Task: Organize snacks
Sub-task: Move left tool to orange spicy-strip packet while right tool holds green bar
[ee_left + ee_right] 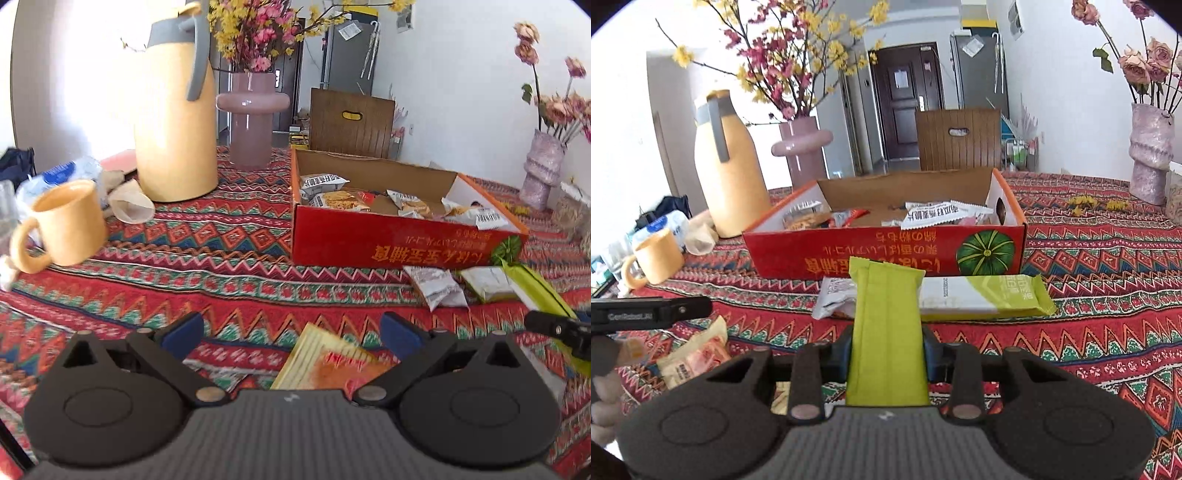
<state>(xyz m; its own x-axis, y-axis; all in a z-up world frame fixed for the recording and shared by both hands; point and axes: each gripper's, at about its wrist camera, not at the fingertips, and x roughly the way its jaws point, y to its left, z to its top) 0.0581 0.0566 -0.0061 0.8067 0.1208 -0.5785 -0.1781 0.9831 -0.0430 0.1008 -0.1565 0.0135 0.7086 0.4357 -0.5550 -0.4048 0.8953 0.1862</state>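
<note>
An open red cardboard box (388, 243) (849, 254) with several snack packets inside stands on the patterned cloth. In the right wrist view my right gripper (888, 350) is shut on a green snack packet (886, 314), which sticks out forward just above the cloth. A white-and-green bar (982, 299) and a silver packet (834, 302) lie in front of the box. My left gripper (293, 330) stands open, its blue pads (184, 332) wide apart. A yellow-orange packet (328, 363) lies on the cloth below and between them, untouched.
A yellow jug (173, 110), a yellow mug (62, 225) and a pink vase (251, 118) stand left of the box. A wooden chair (960, 140) is behind it. A pale vase of dried roses (1148, 155) stands at the far right. A hand (602, 387) shows at lower left.
</note>
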